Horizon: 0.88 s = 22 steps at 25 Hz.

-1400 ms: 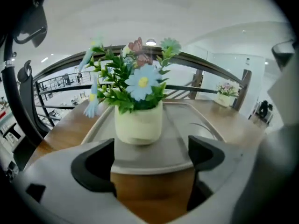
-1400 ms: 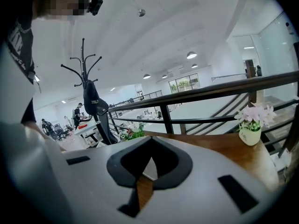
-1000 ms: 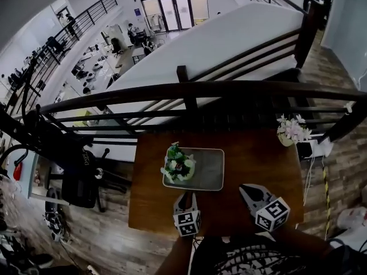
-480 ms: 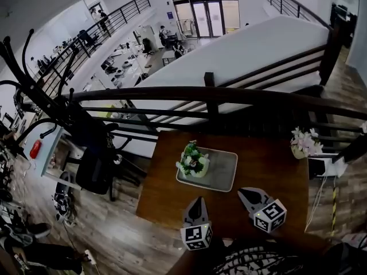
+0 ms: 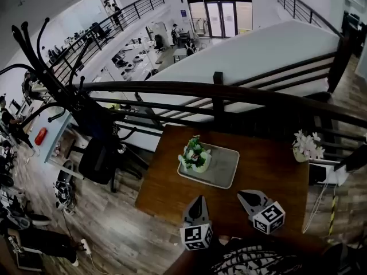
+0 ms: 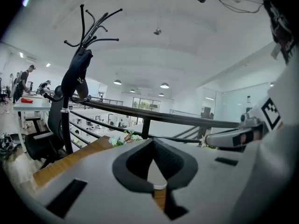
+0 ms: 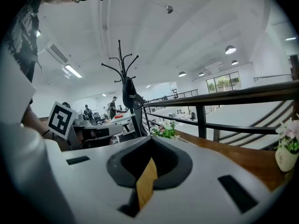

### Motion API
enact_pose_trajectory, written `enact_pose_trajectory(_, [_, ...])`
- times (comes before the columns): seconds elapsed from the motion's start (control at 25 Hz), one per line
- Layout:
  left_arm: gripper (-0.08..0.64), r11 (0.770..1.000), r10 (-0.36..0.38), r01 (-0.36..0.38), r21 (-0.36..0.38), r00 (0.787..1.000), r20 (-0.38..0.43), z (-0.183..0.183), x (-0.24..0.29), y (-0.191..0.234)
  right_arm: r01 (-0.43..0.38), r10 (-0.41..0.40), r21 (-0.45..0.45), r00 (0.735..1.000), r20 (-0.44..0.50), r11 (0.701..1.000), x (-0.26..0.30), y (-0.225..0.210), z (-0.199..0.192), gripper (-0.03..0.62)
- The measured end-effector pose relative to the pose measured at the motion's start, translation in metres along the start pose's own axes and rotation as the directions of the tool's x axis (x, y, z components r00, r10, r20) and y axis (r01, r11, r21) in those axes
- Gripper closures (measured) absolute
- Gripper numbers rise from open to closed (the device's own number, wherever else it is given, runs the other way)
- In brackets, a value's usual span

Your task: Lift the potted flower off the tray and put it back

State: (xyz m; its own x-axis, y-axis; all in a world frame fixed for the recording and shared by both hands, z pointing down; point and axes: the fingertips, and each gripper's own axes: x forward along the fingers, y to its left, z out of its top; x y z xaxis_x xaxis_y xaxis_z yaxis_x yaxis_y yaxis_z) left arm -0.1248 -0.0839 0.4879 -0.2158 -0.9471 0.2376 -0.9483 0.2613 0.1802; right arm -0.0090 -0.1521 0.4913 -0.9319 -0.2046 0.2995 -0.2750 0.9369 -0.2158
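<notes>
Standing upright in the left end of the grey rectangular tray (image 5: 225, 173), the potted flower (image 5: 195, 155) is a small pale pot filled with green leaves and white blooms; its base sits inside the tray's raised rim. The tray lies on the wooden table (image 5: 269, 168), toward the far side and close to the dark railing (image 5: 229, 93). A second container, a pale vase of light blossoms (image 5: 307, 146), stands on the table's far right corner, well apart from the tray. Both tools hover at the table's near edge, short of the tray and touching neither container. The left gripper (image 5: 199, 199) points toward the tray's near side with its fingers pressed together and nothing pinched between them; in the left gripper view the tips (image 6: 152, 143) meet, and the flower's leaves (image 6: 122, 138) peek just over them. The right gripper (image 5: 242, 195) sits beside it, angled toward the tray's right end, its fingers likewise closed on nothing. In the right gripper view only a thin strip of wood shows through the notch behind the tips (image 7: 150, 144), with the potted flower ahead to the left and the vase at the right edge.
</notes>
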Motion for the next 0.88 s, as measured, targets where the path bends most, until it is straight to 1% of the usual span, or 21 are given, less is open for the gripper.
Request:
enact_pose_trajectory(0.6, [0.552,1.000,0.015,-0.016,-0.005,1.000,-0.013,-0.003,-0.009,-0.008,-0.007,0.007,-0.007,1.000,0.019,1.000,-0.013,0.002,0.004,0.595])
enact_pose_trajectory(0.88, [0.552,1.000,0.021,-0.021,-0.008,0.999,-0.025,-0.009,-0.013,-0.011,-0.006,0.006,-0.003,1.000,0.011,1.000,-0.017,0.000,-0.001,0.595])
